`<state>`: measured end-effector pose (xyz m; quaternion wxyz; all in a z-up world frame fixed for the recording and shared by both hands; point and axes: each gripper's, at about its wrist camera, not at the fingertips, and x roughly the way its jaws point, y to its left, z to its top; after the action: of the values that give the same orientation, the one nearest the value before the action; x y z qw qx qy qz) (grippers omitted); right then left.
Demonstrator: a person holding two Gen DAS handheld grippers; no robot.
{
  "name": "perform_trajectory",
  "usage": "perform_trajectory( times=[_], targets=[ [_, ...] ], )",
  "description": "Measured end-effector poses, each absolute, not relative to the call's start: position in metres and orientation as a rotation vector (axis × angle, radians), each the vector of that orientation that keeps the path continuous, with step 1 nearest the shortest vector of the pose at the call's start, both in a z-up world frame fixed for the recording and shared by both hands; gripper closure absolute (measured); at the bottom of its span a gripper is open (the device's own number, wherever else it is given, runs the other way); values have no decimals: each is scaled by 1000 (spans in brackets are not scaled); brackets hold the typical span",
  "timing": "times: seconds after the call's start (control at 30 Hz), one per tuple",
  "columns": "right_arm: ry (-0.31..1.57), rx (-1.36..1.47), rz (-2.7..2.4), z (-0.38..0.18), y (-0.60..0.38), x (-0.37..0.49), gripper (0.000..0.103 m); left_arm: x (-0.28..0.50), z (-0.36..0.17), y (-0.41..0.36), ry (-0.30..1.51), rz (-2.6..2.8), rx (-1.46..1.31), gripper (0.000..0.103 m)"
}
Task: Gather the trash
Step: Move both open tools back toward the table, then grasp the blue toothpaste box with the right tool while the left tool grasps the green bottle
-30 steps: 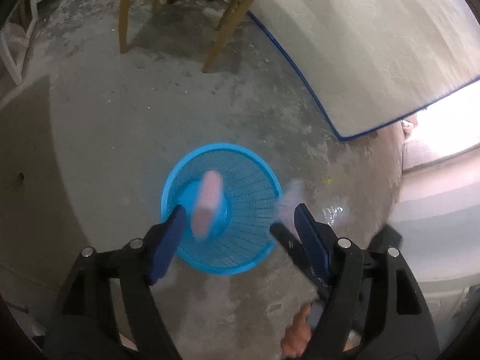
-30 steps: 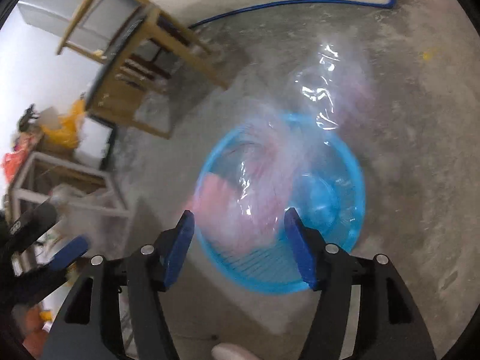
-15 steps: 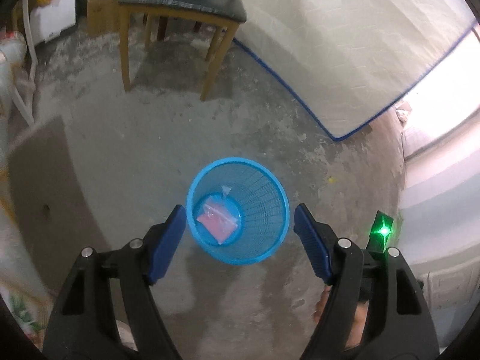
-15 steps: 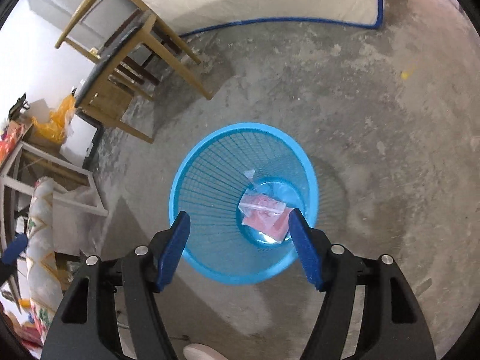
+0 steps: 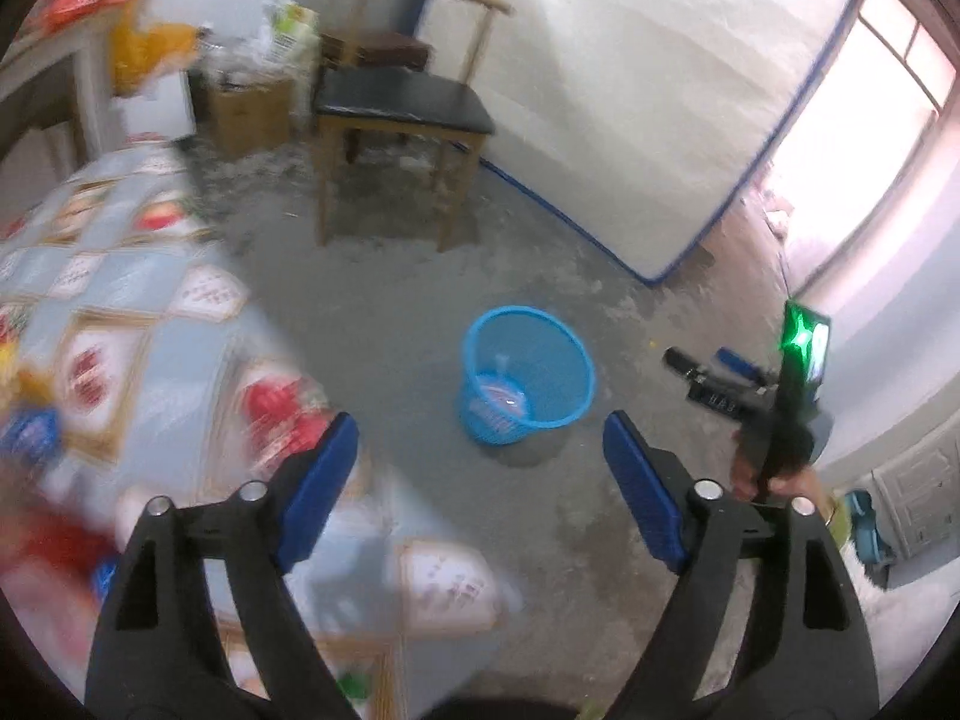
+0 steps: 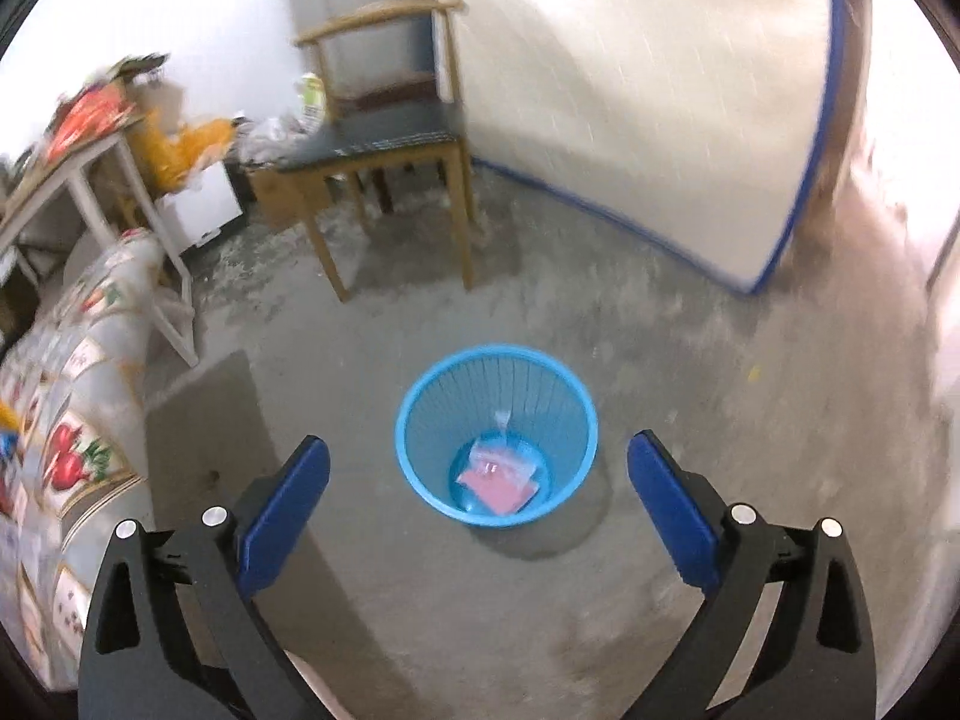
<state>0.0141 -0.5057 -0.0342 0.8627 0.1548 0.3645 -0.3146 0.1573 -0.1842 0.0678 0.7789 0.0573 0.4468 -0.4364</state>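
A blue mesh waste basket (image 6: 420, 414) stands on the concrete floor; it also shows in the left wrist view (image 5: 564, 384). A clear plastic bag with pink contents (image 6: 498, 477) lies at its bottom, also visible in the left wrist view (image 5: 498, 390). My right gripper (image 6: 477, 498) is open and empty, high above the basket. My left gripper (image 5: 480, 480) is open and empty, above the floor near the basket's near side. The right gripper (image 5: 708, 369) shows at the right of the left wrist view.
A table with a patterned cloth (image 5: 120, 312) carries blurred red and blue items at the left. A wooden chair (image 6: 384, 138) stands beyond the basket. A white mattress (image 6: 630, 90) leans against the wall. Cluttered boxes and bags (image 5: 240, 78) sit at the back left.
Pink trash and the clear bag dropped from both grippers into the basket. Both grippers then rose and pulled back, so the basket looks smaller and the table is in view.
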Motion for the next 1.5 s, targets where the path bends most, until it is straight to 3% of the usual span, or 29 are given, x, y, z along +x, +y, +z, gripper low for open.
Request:
perform_trajectory(
  times=[0.4,0.63,1.0,1.5],
  targets=[
    [448,131,-200,65,-338,43,6,70,86,99,684,-426,-178,12],
    [508,185,177,62,-242,86,6,44,32,177,720,-213,-369,12],
    [723,166,496,18,-121,123,30,83,-42,221,819,-231,-851,12],
    [1074,439,296,-58,-130,167,30,104,-78,219,914,-148,-1023,13]
  ],
)
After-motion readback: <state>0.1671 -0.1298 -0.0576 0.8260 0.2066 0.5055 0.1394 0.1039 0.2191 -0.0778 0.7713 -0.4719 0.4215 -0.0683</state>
